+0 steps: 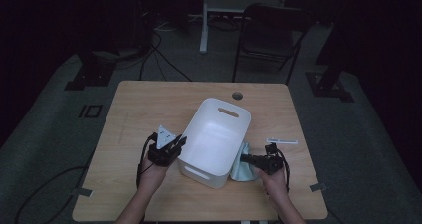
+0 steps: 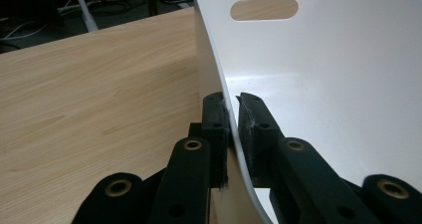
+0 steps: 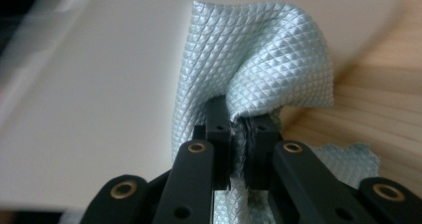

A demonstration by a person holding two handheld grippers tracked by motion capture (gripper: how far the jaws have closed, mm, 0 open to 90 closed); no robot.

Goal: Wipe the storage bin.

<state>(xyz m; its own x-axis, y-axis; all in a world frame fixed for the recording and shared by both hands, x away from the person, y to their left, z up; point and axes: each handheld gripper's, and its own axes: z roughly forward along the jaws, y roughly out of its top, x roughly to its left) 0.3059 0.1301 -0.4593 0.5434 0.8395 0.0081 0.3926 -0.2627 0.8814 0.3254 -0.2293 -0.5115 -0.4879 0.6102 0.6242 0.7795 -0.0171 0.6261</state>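
High view. One wooden worktop [image 1: 144, 104]; one white bin [image 1: 215, 140] with a handle slot at each end, lying askew near the middle; one pale blue cloth [image 1: 243, 168] touching the bin's right wall; one small white strip [image 1: 281, 141] just right of the bin, any writing on it too small to read. No brand or label legible. Left gripper [image 1: 178, 143] at the bin's left wall; right gripper [image 1: 245, 158] on the cloth, beside the bin. One folding chair [image 1: 271, 32] on the floor beyond the worktop.

Left gripper view. Jaws closed on the bin's rim [image 2: 234, 134]: one jaw outside the wall, one inside, the thin white wall pinched between them. One handle slot [image 2: 264, 9] visible farther along the wall. No writing.

Right gripper view. Jaws closed tight on a gathered fold of the cloth [image 3: 259, 59], diamond-quilted weave; the fabric rises above the jaws, resting against the bin's white wall [image 3: 99, 109], its lower edge trailing onto the worktop [image 3: 383, 104]. No label seen.
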